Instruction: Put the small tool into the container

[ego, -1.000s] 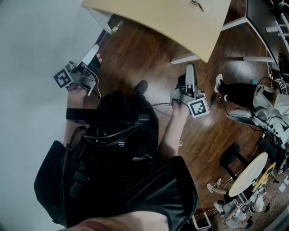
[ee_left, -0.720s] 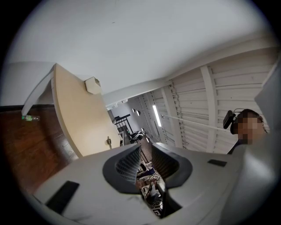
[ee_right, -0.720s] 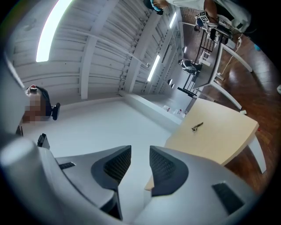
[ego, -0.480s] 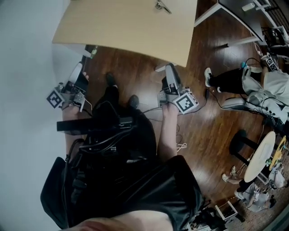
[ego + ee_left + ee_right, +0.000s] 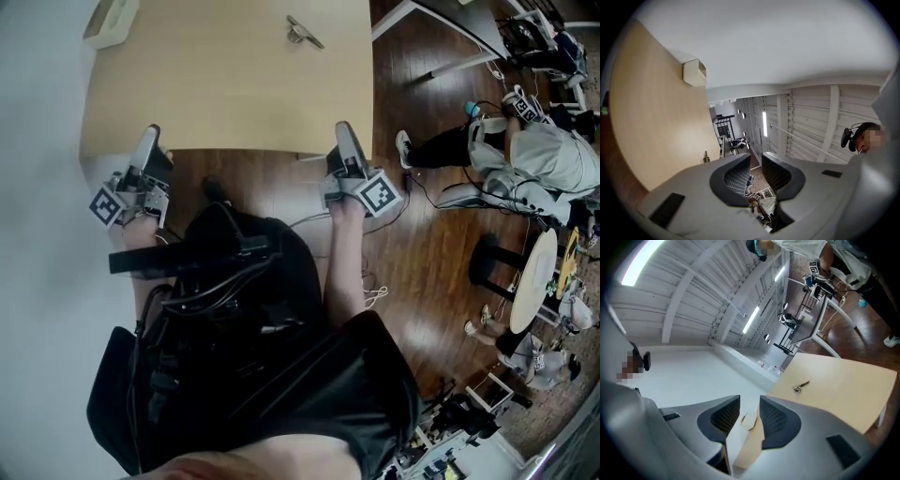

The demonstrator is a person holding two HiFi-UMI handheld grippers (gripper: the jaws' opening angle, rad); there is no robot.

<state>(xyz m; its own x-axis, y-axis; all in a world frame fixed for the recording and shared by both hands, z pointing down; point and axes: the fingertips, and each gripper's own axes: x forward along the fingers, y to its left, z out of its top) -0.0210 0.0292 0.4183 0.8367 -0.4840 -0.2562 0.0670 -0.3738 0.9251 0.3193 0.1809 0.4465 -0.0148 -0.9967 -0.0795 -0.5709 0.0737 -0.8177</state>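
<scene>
A small metal tool (image 5: 305,33) lies on the far part of the light wooden table (image 5: 234,94). An open cream box, the container (image 5: 112,21), sits at the table's far left corner. My left gripper (image 5: 147,136) hangs at the table's near edge on the left, open and empty. In the left gripper view its jaws (image 5: 754,161) stand apart, with the container (image 5: 695,72) and the tool (image 5: 707,158) far off. My right gripper (image 5: 345,131) is at the near edge on the right, open and empty. Past its jaws (image 5: 750,404) show the tool (image 5: 800,387) and the container (image 5: 749,420).
A white wall runs along the left. Right of the table a seated person (image 5: 525,159) and white desk legs (image 5: 422,11) stand on the dark wood floor. A black stool (image 5: 487,258), a round table (image 5: 530,281) and loose cables (image 5: 375,295) lie further right.
Both grippers have come forward to the table's near edge. The table now fills the top of the head view, and the container has come into sight. Both pairs of jaws look unchanged.
</scene>
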